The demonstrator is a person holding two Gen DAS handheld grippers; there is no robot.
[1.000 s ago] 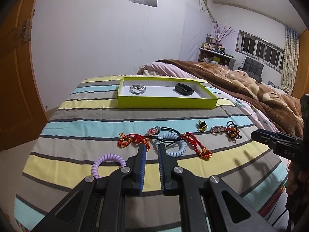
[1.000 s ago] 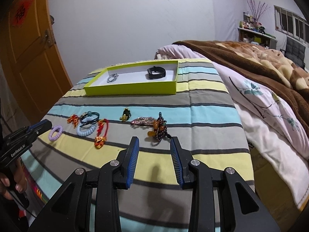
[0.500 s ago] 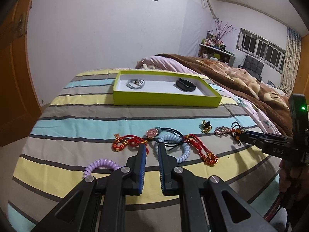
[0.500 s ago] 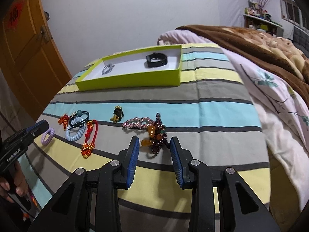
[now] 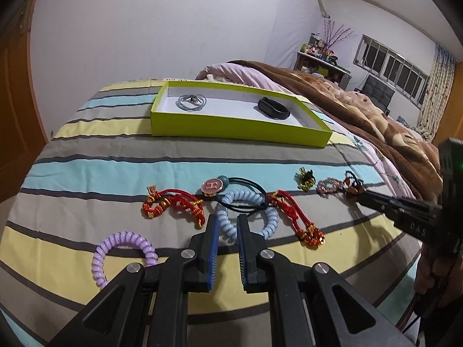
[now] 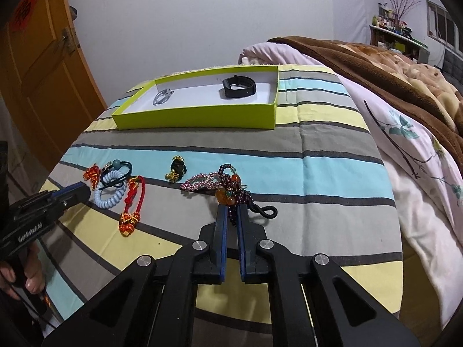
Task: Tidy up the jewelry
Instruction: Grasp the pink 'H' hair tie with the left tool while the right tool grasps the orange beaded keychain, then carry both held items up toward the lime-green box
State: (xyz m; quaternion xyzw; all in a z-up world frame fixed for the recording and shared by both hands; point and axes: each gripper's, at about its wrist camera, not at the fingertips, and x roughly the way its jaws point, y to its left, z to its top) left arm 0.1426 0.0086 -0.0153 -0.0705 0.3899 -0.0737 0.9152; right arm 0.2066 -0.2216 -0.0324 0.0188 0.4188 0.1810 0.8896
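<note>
A: So, views first. Left wrist camera shows the purple coil hair tie [image 5: 123, 253] at the near left of the striped bedspread [image 5: 115, 170]; the right wrist camera doesn't catch it. Right view alone shows the black cord loop [image 6: 264, 211] trailing from the beaded bracelet [image 6: 231, 190].

B: Both see the green tray [image 5: 237, 131]?

A: Yes, far side of the spread, with a black band [image 5: 273, 108] and a silver chain [image 5: 191, 101] inside.

B: Tongs?

A: Right gripper [image 6: 231, 217] is closing, jaws narrow, dark beads of the bracelet pinched between the pads. Left gripper [image 5: 224, 225] has a small gap, tips down at the blue coil hair tie [image 5: 246, 212], a stretch of coil showing between them; can't tell if the pads press it.

B: Rest of the jewelry?

A: One row: red cord bracelet [image 5: 173, 205], pink H charm [image 5: 212, 186] on a black elastic, second red cord [image 5: 298, 219], gold-black charm [image 5: 305, 177], pink rhinestone clip [image 6: 201, 182].

B: Room?

A: Open stripes between row and tray. Spread drops off right behind the grippers; brown blanket [image 6: 376, 66] bounds the right side.
</note>
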